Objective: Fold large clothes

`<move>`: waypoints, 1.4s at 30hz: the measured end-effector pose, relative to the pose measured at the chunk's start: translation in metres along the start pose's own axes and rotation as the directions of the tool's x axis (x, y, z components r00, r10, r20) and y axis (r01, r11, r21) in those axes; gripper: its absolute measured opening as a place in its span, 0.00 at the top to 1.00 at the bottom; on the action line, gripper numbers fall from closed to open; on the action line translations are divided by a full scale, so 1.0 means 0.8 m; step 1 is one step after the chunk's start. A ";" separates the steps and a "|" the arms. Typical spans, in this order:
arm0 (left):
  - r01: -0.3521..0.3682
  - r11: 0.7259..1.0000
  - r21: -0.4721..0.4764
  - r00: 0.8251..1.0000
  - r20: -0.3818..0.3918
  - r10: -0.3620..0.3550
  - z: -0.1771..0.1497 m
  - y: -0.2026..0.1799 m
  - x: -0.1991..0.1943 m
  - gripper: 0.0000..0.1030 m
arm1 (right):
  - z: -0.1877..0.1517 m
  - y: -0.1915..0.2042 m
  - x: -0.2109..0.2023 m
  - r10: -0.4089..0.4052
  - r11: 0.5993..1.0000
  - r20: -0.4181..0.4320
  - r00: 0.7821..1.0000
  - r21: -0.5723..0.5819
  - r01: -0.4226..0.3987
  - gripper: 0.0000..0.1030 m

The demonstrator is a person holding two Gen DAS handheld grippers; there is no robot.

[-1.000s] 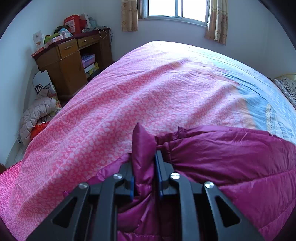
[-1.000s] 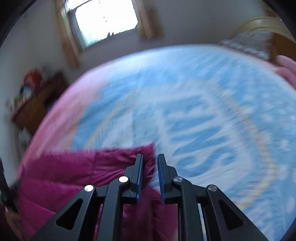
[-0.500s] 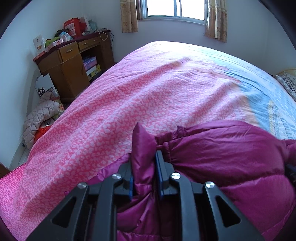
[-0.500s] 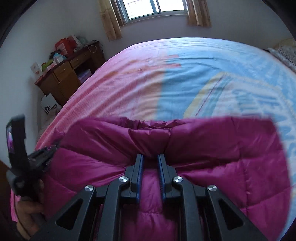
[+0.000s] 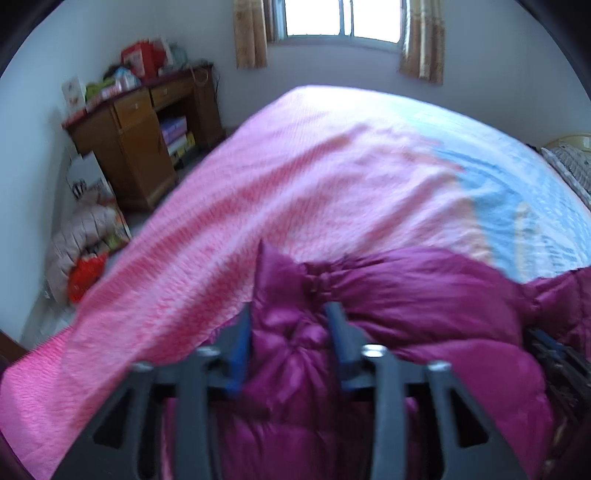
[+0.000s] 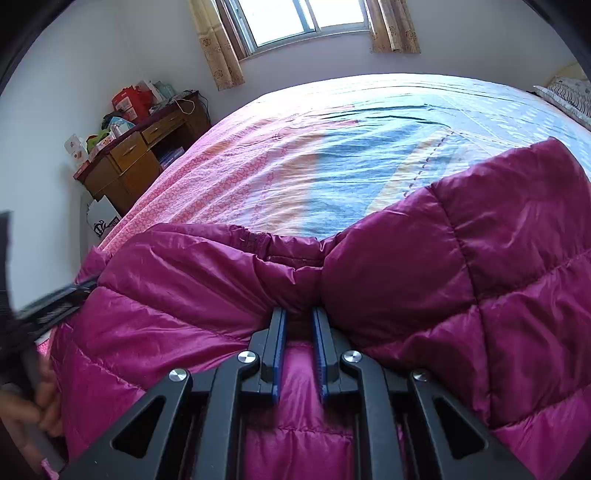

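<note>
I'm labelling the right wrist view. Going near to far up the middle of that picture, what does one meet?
right gripper → magenta puffer jacket → bedspread → window.

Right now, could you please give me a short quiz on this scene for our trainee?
1. True or false: the purple jacket lies on the floor.
2. Which stands beside the bed: A a fridge, B a wooden desk, C a sofa?
3. Which claw pinches the jacket?
Key: 1 false, it lies on the bed. 2 B. 3 the right claw; the left claw has just been opening, jacket between its jaws.
</note>
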State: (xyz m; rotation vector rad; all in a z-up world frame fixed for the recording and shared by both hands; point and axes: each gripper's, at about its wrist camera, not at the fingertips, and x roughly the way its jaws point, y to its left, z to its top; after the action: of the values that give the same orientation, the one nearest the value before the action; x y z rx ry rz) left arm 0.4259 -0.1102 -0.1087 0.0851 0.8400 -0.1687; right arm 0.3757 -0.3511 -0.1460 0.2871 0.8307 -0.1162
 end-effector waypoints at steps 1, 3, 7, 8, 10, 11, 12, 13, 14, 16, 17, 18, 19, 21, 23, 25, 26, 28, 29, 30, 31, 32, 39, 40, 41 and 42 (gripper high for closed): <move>0.011 1.000 0.003 1.000 0.021 -0.011 0.001 -0.007 -0.013 0.34 | 0.000 0.000 0.000 0.002 1.000 0.000 1.000 0.002 -0.002 0.87; 0.061 0.998 0.028 0.996 0.067 -0.063 0.001 -0.028 -0.041 0.32 | -0.002 -0.001 -0.002 0.008 1.000 0.002 1.000 0.008 -0.008 0.87; 0.109 0.989 0.102 0.988 0.099 -0.119 -0.002 -0.087 -0.070 0.27 | -0.003 -0.006 -0.004 0.014 1.000 0.003 1.000 0.013 -0.014 0.87; 0.109 0.987 0.119 0.988 0.092 -0.120 -0.006 -0.104 -0.066 0.26 | -0.003 -0.008 -0.004 0.018 1.000 0.003 1.000 0.016 -0.018 0.87; 0.085 0.989 0.121 0.993 0.074 -0.095 -0.013 -0.115 -0.052 0.26 | -0.004 -0.015 -0.007 0.027 0.999 0.004 1.000 0.023 -0.027 0.87; 0.076 0.991 0.112 0.996 0.040 -0.081 -0.019 -0.118 -0.037 0.26 | -0.004 -0.017 -0.007 0.033 0.999 0.005 0.999 0.027 -0.033 0.87; 0.070 0.992 0.102 0.997 0.009 -0.072 -0.024 -0.118 -0.024 0.26 | -0.004 -0.019 -0.008 0.039 0.999 0.006 0.999 0.031 -0.039 0.87; 0.061 0.994 0.092 0.998 -0.007 -0.061 -0.028 -0.117 -0.013 0.26 | -0.004 -0.021 -0.008 0.045 0.998 0.007 0.999 0.036 -0.046 0.87; 0.060 0.995 0.079 0.998 -0.004 -0.060 -0.031 -0.115 -0.006 0.24 | -0.005 -0.024 -0.008 0.054 0.998 0.008 0.999 0.044 -0.054 0.87; 0.056 0.996 0.074 0.998 0.009 -0.057 -0.035 -0.115 -0.002 0.22 | -0.005 -0.029 -0.009 0.058 0.997 0.008 0.998 0.047 -0.059 0.87; 0.037 0.995 0.088 0.999 0.015 -0.038 -0.038 -0.118 0.000 0.19 | -0.005 -0.030 -0.009 0.058 0.997 0.008 0.998 0.046 -0.058 0.87; 0.012 0.994 0.111 1.000 0.015 -0.014 -0.040 -0.124 0.004 0.17 | -0.006 -0.030 -0.010 0.058 0.997 0.008 0.998 0.046 -0.058 0.87; -0.002 0.992 0.123 1.000 0.015 0.000 -0.042 -0.129 0.006 0.17 | -0.006 -0.031 -0.011 0.060 0.997 0.008 0.998 0.048 -0.060 0.87; 0.001 0.992 0.125 1.000 0.005 -0.002 -0.043 -0.129 0.011 0.15 | -0.006 -0.033 -0.013 0.073 0.995 0.009 0.997 0.062 -0.074 0.87; 0.013 0.993 0.115 1.000 -0.004 -0.012 -0.043 -0.125 0.014 0.14 | -0.004 -0.034 -0.014 0.079 0.994 0.007 0.997 0.069 -0.080 0.87; -0.002 0.992 0.128 1.000 -0.007 0.003 -0.043 -0.129 0.016 0.13 | -0.001 -0.036 -0.022 0.078 0.993 -0.002 0.997 0.085 -0.077 0.87; -0.015 0.991 0.136 1.000 -0.006 0.016 -0.044 -0.131 0.016 0.13 | 0.001 -0.038 -0.032 0.062 0.994 0.009 0.998 0.087 -0.063 0.87; -0.022 0.990 0.142 1.000 -0.003 0.023 -0.044 -0.133 0.017 0.13 | 0.006 -0.043 -0.063 0.016 0.996 0.069 0.998 0.082 -0.021 0.87; -0.018 0.990 0.139 1.000 -0.005 0.019 -0.044 -0.131 0.017 0.13 | 0.009 -0.046 -0.076 -0.004 0.997 0.086 0.996 0.081 -0.003 0.85; -0.017 0.990 0.138 1.000 -0.005 0.018 -0.044 -0.132 0.016 0.13 | 0.013 -0.054 -0.089 -0.036 0.996 0.096 0.995 0.084 0.028 0.85; -0.018 0.990 0.139 1.000 -0.004 0.019 -0.044 -0.132 0.016 0.13 | 0.017 -0.068 -0.101 -0.085 0.993 0.101 0.991 0.093 0.076 0.85; -0.020 0.990 0.140 1.000 -0.004 0.021 -0.044 -0.132 0.016 0.13 | 0.018 -0.080 -0.107 -0.126 0.988 0.101 0.987 0.099 0.116 0.85; -0.031 0.988 0.149 1.000 -0.002 0.031 -0.043 -0.138 0.015 0.12 | -0.009 -0.170 -0.084 -0.163 0.965 0.026 0.986 0.213 0.154 0.86; -0.032 0.988 0.149 0.999 -0.002 0.032 -0.043 -0.138 0.016 0.12 | -0.009 -0.166 -0.084 -0.178 0.965 0.025 0.984 0.202 0.169 0.86; -0.032 0.988 0.149 0.999 -0.001 0.032 -0.043 -0.138 0.016 0.12 | -0.008 -0.158 -0.084 -0.206 0.964 0.019 0.978 0.176 0.200 0.86; -0.031 0.988 0.149 1.000 -0.002 0.031 -0.043 -0.138 0.016 0.12 | -0.006 -0.151 -0.083 -0.235 0.961 0.009 0.972 0.151 0.231 0.86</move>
State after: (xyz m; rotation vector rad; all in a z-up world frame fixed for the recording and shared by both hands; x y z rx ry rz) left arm 0.3887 -0.2157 -0.1420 0.2388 0.8287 -0.2019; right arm 0.3017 -0.4657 -0.1247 0.3268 0.8281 -0.4040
